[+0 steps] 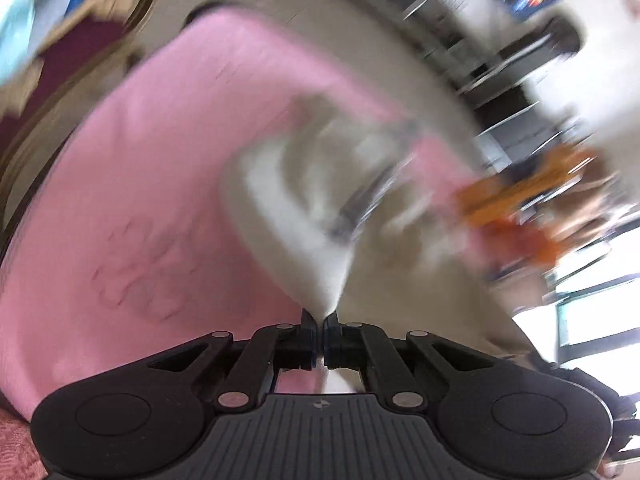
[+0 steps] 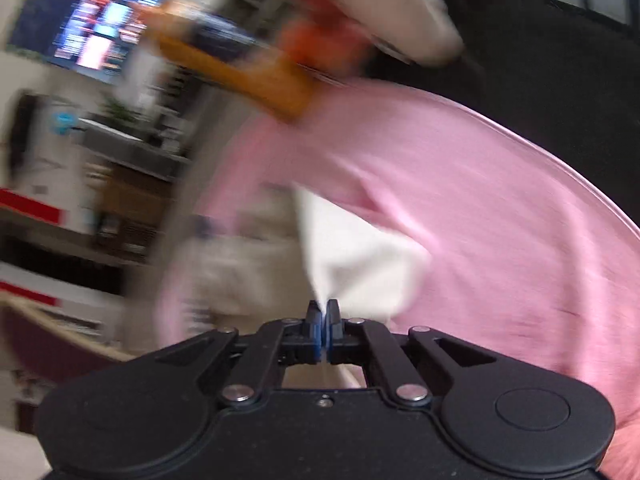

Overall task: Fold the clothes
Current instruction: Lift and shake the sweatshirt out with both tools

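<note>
Left gripper (image 1: pixel 320 317) has its fingers pinched together on a point of white cloth (image 1: pixel 280 200); the cloth fans out ahead of the tips over a pink garment (image 1: pixel 132 184), heavily blurred. Right gripper (image 2: pixel 321 307) likewise has its fingers clamped tight on a corner of the white cloth (image 2: pixel 352 264), which spreads up and right against the pink garment (image 2: pixel 500 220). The pink garment fills most of both views, lifted and spread wide. Behind, all smeared: an orange object (image 2: pixel 240 64), a bright screen (image 2: pixel 100 12), shelving at left in the right wrist view; windows at right in the left wrist view
</note>
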`<state>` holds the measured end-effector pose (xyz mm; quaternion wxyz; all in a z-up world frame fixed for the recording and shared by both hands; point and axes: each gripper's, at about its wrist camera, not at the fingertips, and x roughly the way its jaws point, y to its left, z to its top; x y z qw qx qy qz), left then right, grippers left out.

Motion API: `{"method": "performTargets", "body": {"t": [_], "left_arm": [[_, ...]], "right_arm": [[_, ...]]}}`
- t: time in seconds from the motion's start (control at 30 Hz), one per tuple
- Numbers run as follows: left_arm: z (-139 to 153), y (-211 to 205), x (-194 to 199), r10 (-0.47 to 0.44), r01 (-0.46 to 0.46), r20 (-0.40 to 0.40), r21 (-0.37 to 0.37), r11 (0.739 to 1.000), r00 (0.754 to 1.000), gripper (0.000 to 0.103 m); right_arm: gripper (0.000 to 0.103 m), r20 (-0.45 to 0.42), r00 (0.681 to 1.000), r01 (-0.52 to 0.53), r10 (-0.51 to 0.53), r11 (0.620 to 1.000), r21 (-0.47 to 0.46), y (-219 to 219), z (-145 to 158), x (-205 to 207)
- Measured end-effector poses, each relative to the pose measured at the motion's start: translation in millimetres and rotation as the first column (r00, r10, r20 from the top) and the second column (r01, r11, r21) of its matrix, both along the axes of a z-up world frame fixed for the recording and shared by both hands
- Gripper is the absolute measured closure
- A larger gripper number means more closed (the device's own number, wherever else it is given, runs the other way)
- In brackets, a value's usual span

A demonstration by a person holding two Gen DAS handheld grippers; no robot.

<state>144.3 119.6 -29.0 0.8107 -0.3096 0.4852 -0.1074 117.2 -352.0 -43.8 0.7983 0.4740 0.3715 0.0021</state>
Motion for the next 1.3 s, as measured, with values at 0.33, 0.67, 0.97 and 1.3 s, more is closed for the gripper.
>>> {"method": "performTargets", "body": {"t": [0.33,0.67,0.97,1.3], "left_arm": [[159,109,-115,0.362,-0.103,0.388,-0.549,0.83,0.848,0.102],[245,90,-193,0.328,-0.048,0.623,-0.421,0.906,0.71,0.102],[208,63,-57,0.29,-0.248,0.382,-0.156,0.956,0.877,0.102],[282,44,-59,0.223,-0.247,0.664,-0.058,0.967,0.714,0.102]], "right_arm": [[0.101,0.591,0.802,0.077,-0.088,0.996,0.043,-14,244,-105],[0.101,0.752,0.654,0.152,-0.085,0.988,-0.02,-2,307,-189],[0.101,0.493,0.869,0.115,-0.03,0.983,-0.143,6,247,-59],[0.101,0.643,0.765,0.163,0.03,0.957,-0.239,26,288,-30]]}}
